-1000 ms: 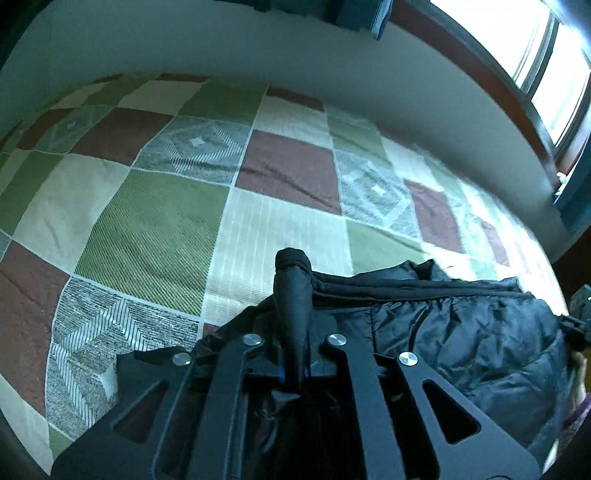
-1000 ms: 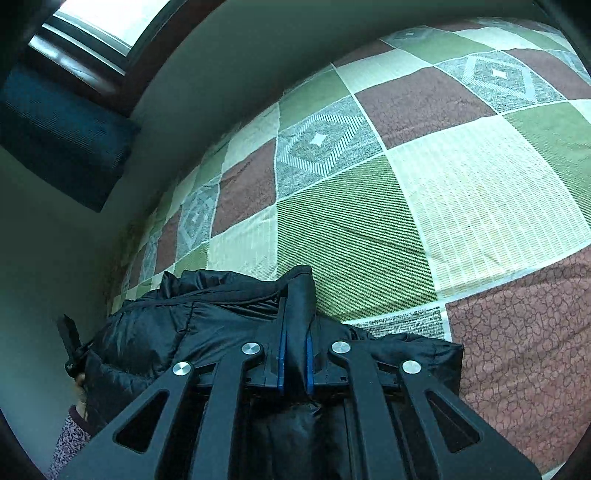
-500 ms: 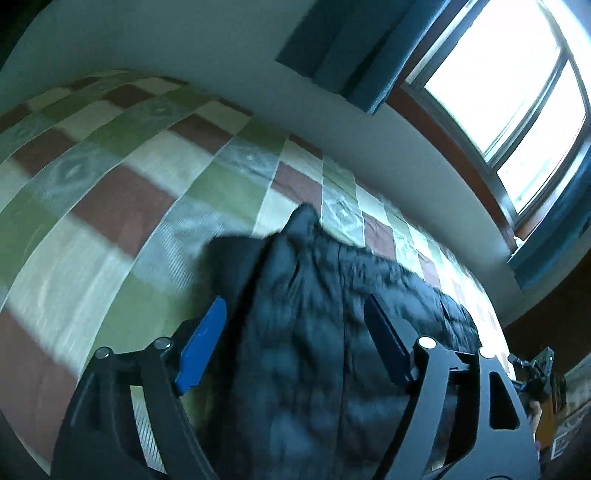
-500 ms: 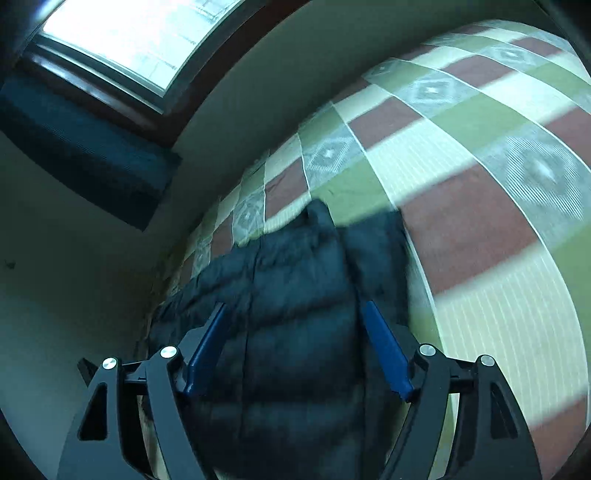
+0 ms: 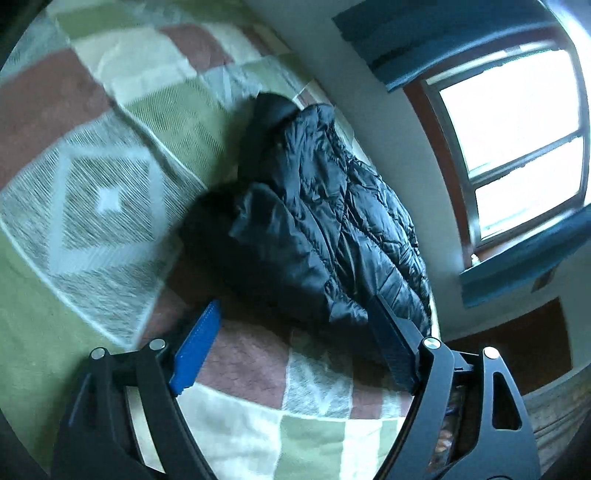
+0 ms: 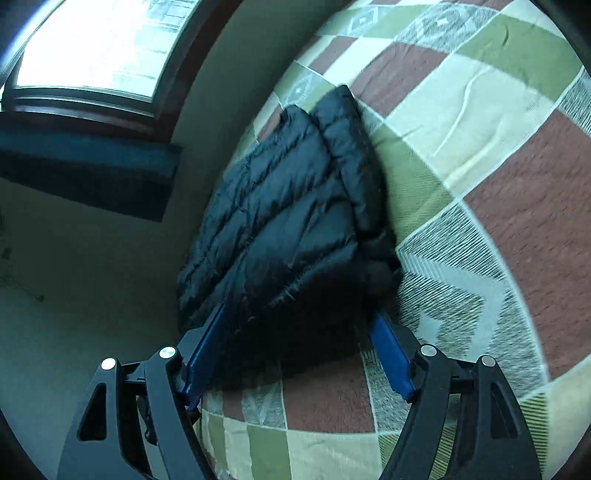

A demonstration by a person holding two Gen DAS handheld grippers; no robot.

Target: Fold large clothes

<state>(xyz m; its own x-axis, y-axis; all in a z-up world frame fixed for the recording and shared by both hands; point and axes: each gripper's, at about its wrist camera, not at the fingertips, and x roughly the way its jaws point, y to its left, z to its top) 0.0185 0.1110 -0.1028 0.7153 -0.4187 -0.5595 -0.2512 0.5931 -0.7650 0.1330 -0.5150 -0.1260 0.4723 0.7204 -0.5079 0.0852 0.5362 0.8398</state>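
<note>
A black puffer jacket (image 5: 325, 221) lies folded on the patchwork bedspread (image 5: 92, 177), close to the bed's edge by the wall. It also shows in the right wrist view (image 6: 288, 229). My left gripper (image 5: 295, 339) is open and empty, above the bed just short of the jacket's near end. My right gripper (image 6: 299, 343) is open and empty, its fingers on either side of the jacket's near edge in the picture, apart from it.
The bedspread (image 6: 480, 147) has green, brown, cream and grey squares. A window (image 5: 517, 129) with dark blue curtains (image 5: 443, 33) is in the wall beside the bed; it also shows in the right wrist view (image 6: 99, 44). The floor (image 5: 517, 350) lies beyond the bed's edge.
Both grippers were shut on the jacket's fabric one second ago. They opened, let it go, and have pulled back and up from the jacket, which now lies folded.
</note>
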